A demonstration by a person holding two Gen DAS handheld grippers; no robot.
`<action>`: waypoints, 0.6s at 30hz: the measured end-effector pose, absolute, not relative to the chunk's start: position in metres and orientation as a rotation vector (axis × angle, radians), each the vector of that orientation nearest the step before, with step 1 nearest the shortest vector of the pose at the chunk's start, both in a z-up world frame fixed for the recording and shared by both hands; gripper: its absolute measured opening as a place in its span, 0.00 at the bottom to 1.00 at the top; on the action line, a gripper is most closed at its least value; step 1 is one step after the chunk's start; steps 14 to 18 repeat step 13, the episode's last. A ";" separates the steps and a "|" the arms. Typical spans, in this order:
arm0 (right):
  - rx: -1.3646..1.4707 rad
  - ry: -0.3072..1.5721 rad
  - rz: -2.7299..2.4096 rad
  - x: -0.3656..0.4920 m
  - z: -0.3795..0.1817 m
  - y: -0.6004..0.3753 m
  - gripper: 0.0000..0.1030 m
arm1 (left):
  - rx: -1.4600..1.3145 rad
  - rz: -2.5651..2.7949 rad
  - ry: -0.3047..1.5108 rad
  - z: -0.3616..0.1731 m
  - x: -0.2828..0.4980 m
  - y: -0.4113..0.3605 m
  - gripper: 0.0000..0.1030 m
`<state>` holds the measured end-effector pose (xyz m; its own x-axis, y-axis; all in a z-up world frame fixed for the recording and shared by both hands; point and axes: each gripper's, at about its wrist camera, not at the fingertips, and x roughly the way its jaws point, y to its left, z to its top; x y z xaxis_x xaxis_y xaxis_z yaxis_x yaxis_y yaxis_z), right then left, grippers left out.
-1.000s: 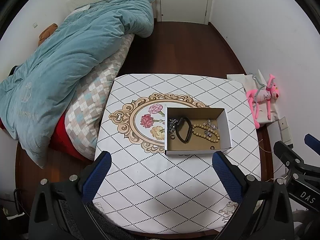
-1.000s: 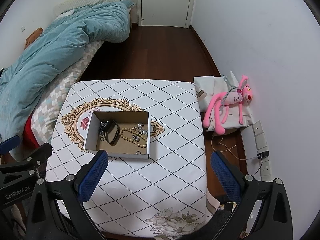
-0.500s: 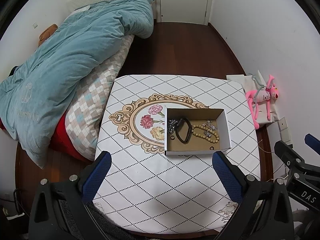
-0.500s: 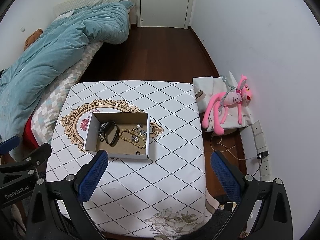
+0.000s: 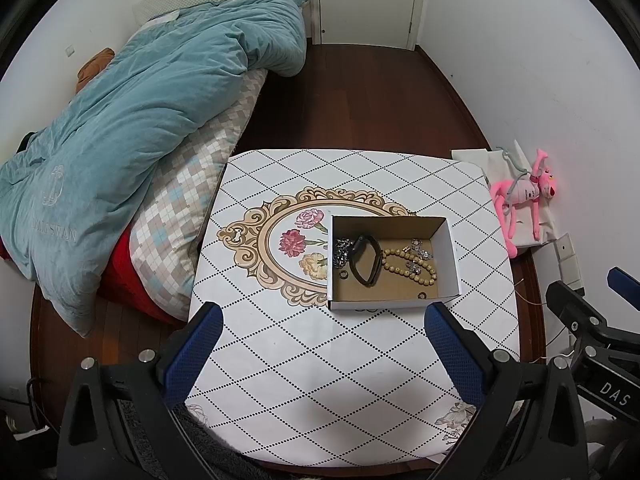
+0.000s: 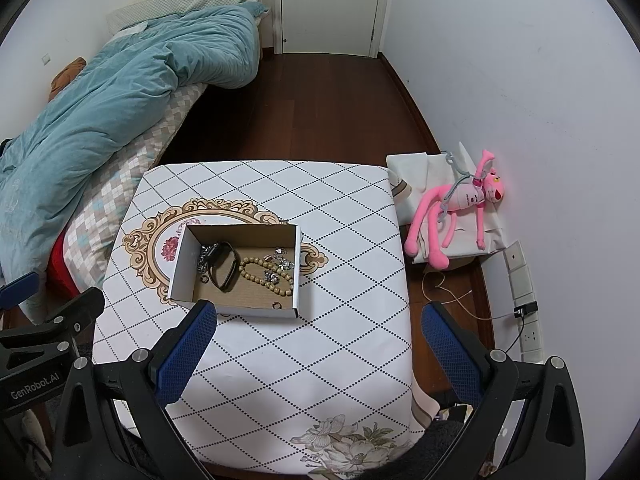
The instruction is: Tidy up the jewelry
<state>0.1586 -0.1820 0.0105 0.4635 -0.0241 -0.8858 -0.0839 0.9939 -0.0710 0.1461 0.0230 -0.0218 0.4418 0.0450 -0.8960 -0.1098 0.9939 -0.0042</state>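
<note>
A small open cardboard box stands on a white diamond-patterned table. Inside lie a black bracelet, a wooden bead bracelet, a silver chain, small silver pieces and small rings. The box also shows in the right wrist view, with the black bracelet and the beads. My left gripper is open and empty, held high above the table's near part. My right gripper is open and empty, high above the table to the right of the box.
A bed with a teal duvet stands left of the table. A pink plush toy lies on a white bag by the right wall. Wall sockets and a cable are at the right. A white door is at the far end.
Both grippers have drifted slightly back and up; the table and box sit a touch lower in view. Nothing was picked up or released.
</note>
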 end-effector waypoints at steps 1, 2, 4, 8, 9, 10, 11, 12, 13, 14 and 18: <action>-0.110 1.089 0.037 0.159 0.011 -0.182 1.00 | -0.065 0.096 1.109 -0.022 0.146 0.023 1.00; -0.108 1.091 0.038 0.159 0.011 -0.182 1.00 | -0.065 0.097 1.109 -0.022 0.146 0.023 1.00; -0.108 1.090 0.038 0.158 0.012 -0.181 1.00 | -0.065 0.098 1.110 -0.022 0.147 0.023 1.00; -0.109 1.090 0.037 0.158 0.012 -0.180 1.00 | -0.066 0.095 1.110 -0.022 0.147 0.023 1.00; -0.106 1.091 0.038 0.158 0.011 -0.181 1.00 | -0.067 0.096 1.110 -0.021 0.146 0.023 1.00; -0.106 1.092 0.039 0.158 0.012 -0.180 1.00 | -0.065 0.098 1.108 -0.021 0.146 0.023 1.00; -0.107 1.091 0.039 0.158 0.012 -0.180 1.00 | -0.065 0.098 1.105 -0.021 0.146 0.022 1.00; -0.107 1.090 0.038 0.158 0.011 -0.180 1.00 | -0.066 0.097 1.106 -0.020 0.147 0.021 1.00; -0.107 1.091 0.038 0.158 0.012 -0.180 1.00 | -0.069 0.095 1.108 -0.019 0.147 0.020 1.00; -0.107 1.091 0.038 0.158 0.012 -0.180 1.00 | -0.069 0.095 1.108 -0.019 0.147 0.020 1.00; -0.107 1.091 0.038 0.158 0.012 -0.180 1.00 | -0.069 0.095 1.108 -0.019 0.147 0.020 1.00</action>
